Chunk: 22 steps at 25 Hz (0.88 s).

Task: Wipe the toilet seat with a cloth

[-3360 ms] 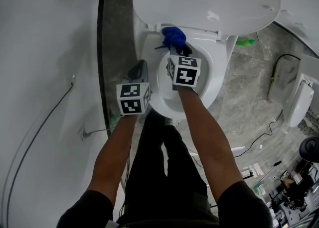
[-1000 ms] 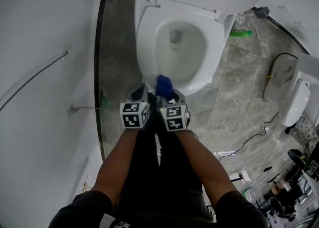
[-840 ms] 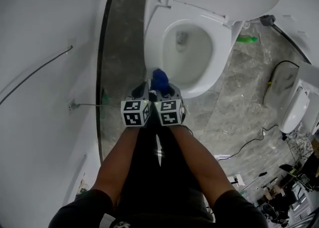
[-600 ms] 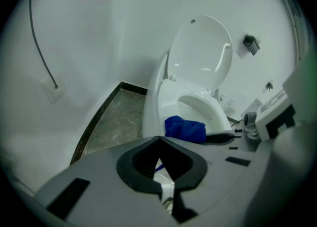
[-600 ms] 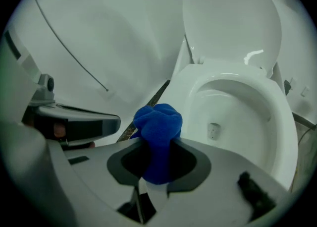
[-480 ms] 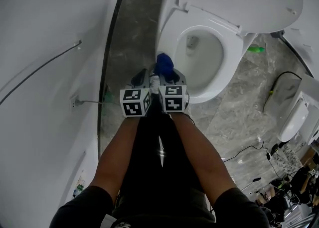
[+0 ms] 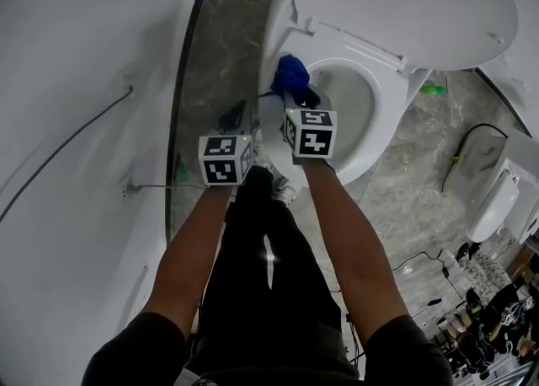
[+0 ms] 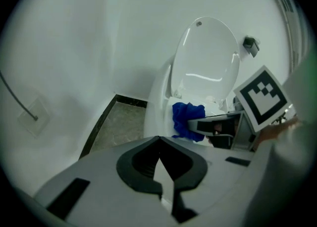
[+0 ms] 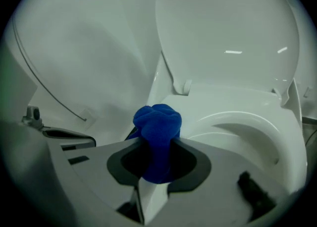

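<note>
Judging from the head view, the cloth (image 7: 290,72) is clenched in the right gripper (image 7: 296,94), bunched just ahead of it over the toilet seat (image 7: 379,136). In the left gripper view, the left gripper (image 8: 159,144) is closed on nothing, with a wall (image 8: 74,47) near its left. In the right gripper view, free rim is shown ahead-right up to the lid (image 9: 228,32), so the cloth should be pressed flat along it.

No text or labels legible, seemingly

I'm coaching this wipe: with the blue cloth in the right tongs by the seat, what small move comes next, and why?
Probably lower the right tongs a little to press the blue cloth onto the toilet seat. The cloth is clamped and sits at the seat's rim, but contact isn't clear.
</note>
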Available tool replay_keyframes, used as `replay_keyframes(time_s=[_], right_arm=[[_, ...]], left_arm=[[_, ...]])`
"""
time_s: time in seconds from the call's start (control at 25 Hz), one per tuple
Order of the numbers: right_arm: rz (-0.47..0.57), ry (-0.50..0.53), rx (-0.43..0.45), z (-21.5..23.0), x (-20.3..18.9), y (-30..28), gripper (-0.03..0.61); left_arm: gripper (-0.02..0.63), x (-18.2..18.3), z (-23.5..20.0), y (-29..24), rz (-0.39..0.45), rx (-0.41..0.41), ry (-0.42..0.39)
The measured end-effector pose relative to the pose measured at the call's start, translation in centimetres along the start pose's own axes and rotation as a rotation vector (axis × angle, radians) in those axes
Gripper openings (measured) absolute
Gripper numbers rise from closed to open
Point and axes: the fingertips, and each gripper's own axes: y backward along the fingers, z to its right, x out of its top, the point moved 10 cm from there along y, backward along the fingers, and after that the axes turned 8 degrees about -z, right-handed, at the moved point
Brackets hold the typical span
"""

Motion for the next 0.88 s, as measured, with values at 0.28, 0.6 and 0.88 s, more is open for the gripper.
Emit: replay_keyframes(time_s=[0.28,0.6,0.88], right_arm=[[0.014,-0.048,-0.051,3.7,3.3,-0.2,0.091],[0.213,0.049,-0.067,3.4,4.3,7.6,0.092],[0.453,0.005,-0.119,0.4,-2.7,25.2,0.091]], left_arm=[[0.009,4.2,1.6,-1.7,0.004,-0.049,-0.082],[0.009,5.8,3.9,0.4,0.047,-0.076,-0.102],[0.009,4.8,9.2,10.3,0.185,-0.124,-0.11]])
